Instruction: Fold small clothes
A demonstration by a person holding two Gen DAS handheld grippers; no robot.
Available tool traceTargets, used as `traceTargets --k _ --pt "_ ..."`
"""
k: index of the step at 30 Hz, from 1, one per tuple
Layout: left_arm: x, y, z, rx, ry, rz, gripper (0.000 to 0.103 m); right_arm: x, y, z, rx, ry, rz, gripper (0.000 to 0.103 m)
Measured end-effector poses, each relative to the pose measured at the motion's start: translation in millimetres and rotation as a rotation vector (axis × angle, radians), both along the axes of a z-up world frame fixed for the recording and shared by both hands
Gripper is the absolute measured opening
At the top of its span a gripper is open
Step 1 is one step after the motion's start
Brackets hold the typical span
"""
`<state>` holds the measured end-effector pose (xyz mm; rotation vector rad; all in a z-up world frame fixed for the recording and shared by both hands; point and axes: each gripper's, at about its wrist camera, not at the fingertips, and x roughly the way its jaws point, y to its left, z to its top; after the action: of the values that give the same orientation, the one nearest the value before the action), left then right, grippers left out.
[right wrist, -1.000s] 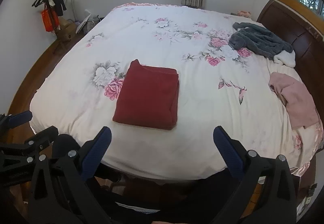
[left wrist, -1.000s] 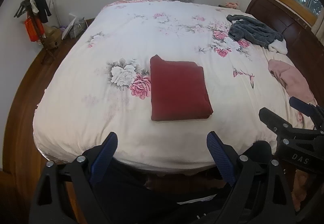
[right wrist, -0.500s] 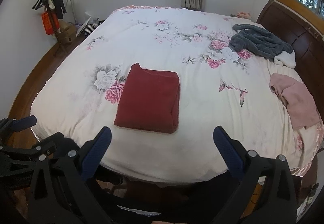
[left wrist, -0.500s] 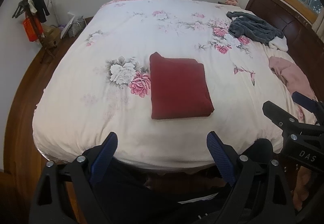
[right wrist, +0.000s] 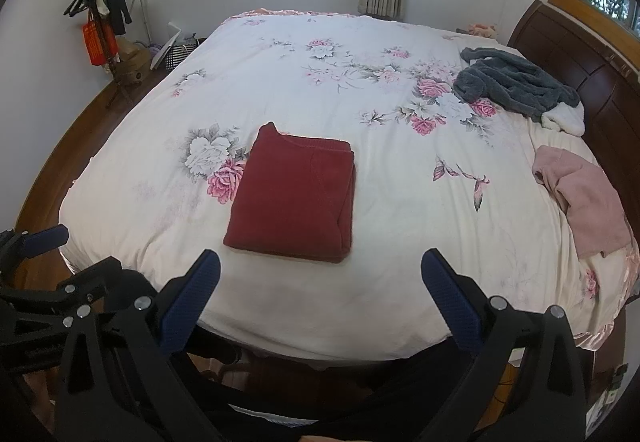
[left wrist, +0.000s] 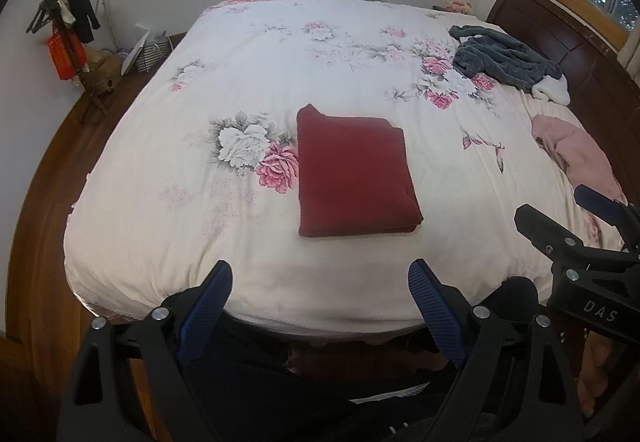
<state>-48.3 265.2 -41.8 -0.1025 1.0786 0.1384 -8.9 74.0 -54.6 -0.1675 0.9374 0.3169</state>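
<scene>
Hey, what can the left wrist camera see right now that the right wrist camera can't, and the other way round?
Only the left wrist view shows the right claw, at its right edge. Only the right wrist view shows the left claw, at its left edge. Both show the folded red garment on the floral bedspread, the crumpled grey garment, the pink garment, and both claws open and empty.

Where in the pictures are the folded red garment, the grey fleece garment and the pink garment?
folded red garment (left wrist: 354, 174): left wrist view, middle of its top face.
grey fleece garment (right wrist: 516, 84): right wrist view, middle of the heap.
pink garment (right wrist: 588, 198): right wrist view, its broad middle.
</scene>
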Motion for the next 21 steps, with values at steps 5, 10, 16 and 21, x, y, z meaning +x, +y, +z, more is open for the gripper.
traceTargets --k 5,10,16,21 --pt "0.2 0.1 0.0 0.005 -0.001 -0.004 0.09 1.2 -2.0 -0.3 -0.001 -0.001 -0.004 0.1" --pt "-0.5 -1.6 1.4 0.007 -0.003 -0.002 0.09 3.1 -4.1 0.2 0.0 -0.003 -0.005 0.1" --pt "-1.7 -2.0 3.2 0.008 -0.007 -0.005 0.09 2.9 -4.3 0.2 -0.001 -0.006 -0.004 0.1" --pt "-2.4 -2.8 3.5 0.009 -0.007 -0.005 0.09 2.5 -5.5 1.8 0.002 -0.008 -0.005 0.1"
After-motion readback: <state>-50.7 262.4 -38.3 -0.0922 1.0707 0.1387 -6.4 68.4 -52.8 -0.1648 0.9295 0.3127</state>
